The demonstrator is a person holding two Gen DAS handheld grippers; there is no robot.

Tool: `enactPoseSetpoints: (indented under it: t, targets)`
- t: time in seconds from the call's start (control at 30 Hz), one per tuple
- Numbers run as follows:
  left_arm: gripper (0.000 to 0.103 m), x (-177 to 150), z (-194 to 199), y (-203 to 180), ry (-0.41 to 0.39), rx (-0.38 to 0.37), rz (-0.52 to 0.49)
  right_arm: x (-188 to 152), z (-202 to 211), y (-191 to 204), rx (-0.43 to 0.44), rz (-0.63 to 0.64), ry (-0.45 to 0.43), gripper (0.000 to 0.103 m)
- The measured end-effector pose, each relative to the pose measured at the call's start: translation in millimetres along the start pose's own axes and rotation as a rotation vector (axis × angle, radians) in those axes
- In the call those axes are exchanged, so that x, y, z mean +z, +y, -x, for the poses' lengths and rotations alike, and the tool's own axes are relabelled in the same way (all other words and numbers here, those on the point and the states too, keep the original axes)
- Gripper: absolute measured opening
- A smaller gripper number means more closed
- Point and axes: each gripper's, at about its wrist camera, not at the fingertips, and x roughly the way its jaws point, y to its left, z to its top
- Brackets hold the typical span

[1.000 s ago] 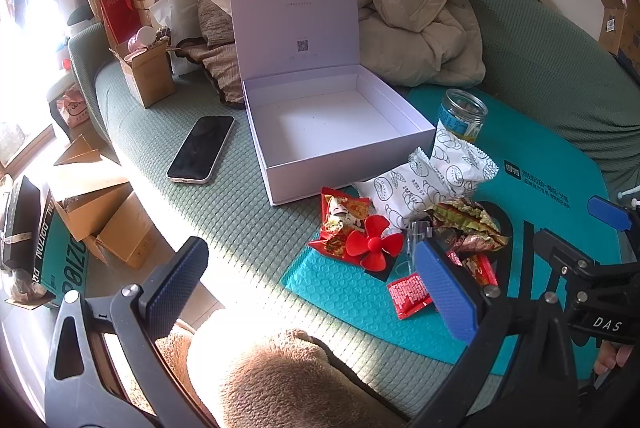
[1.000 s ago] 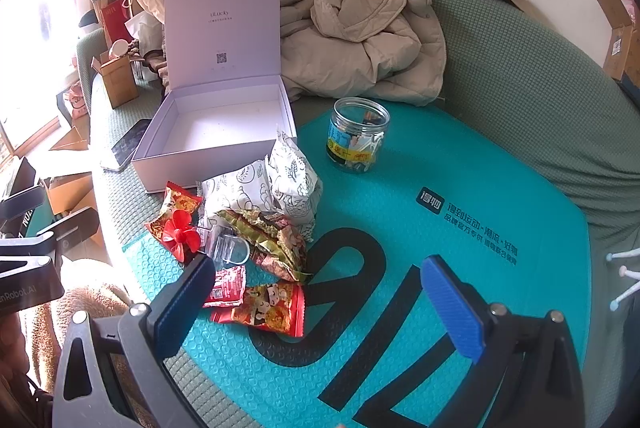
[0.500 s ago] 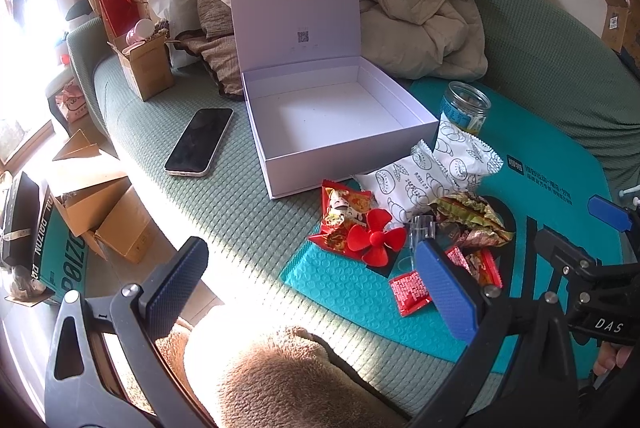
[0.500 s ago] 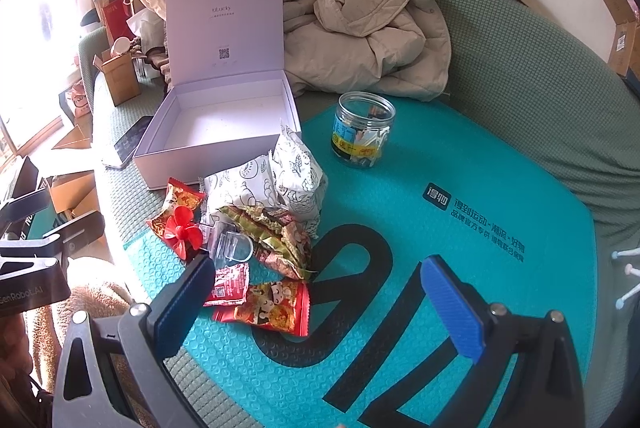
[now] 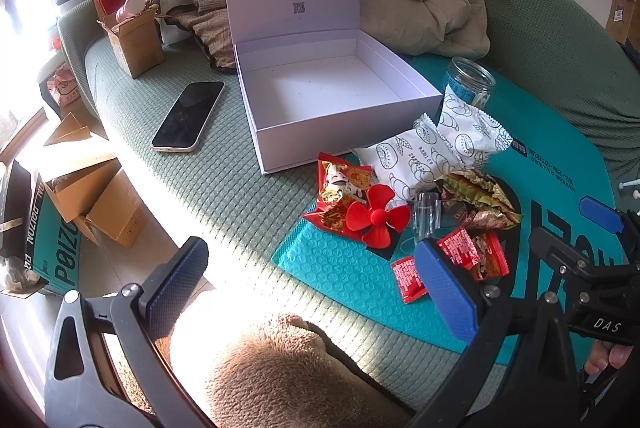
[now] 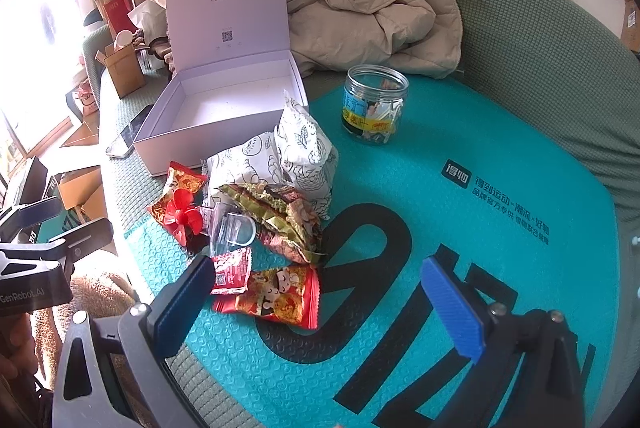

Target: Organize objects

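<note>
Both cameras have drifted a little closer to the snack pile than a second ago, while nothing on the sofa has shifted. At the bottom of the left wrist view the left gripper (image 5: pixel 312 280) holds its blue-padded fingers (image 5: pixel 444 288) wide apart, empty, above the seat edge. The right gripper (image 6: pixel 320 312) likewise has its fingers spread with nothing between them, low over the teal bubble mailer (image 6: pixel 480 132). Just beyond, at frame centre, lie red snack packets (image 6: pixel 276 294), a red plastic fan (image 6: pixel 184 218), a small clear cup (image 6: pixel 234 232) and white pastry packets (image 6: pixel 304 148), heaped together. Behind them the open white gift box (image 5: pixel 320 96) sits empty, a smartphone (image 5: pixel 188 116) left of it, a clear jar (image 6: pixel 374 104) to the right.
</note>
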Motion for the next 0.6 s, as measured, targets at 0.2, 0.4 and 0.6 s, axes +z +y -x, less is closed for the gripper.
enactPoseSetpoints:
  t: [0.2,0.4,0.6]
  targets:
    - [0.103,-6,-14,1,0.054,-0.04,0.011,-10,-13,0,0.045,0.006,0.04,0.103]
    - [0.103,-11,-22,0,0.086,-0.064,0.005,-20,-31,4,0.074,0.025,0.09,0.103]
    - [0.103,-18,-30,1,0.126,-0.109,0.014,-27,-47,12,0.097,0.063,0.136,0.103]
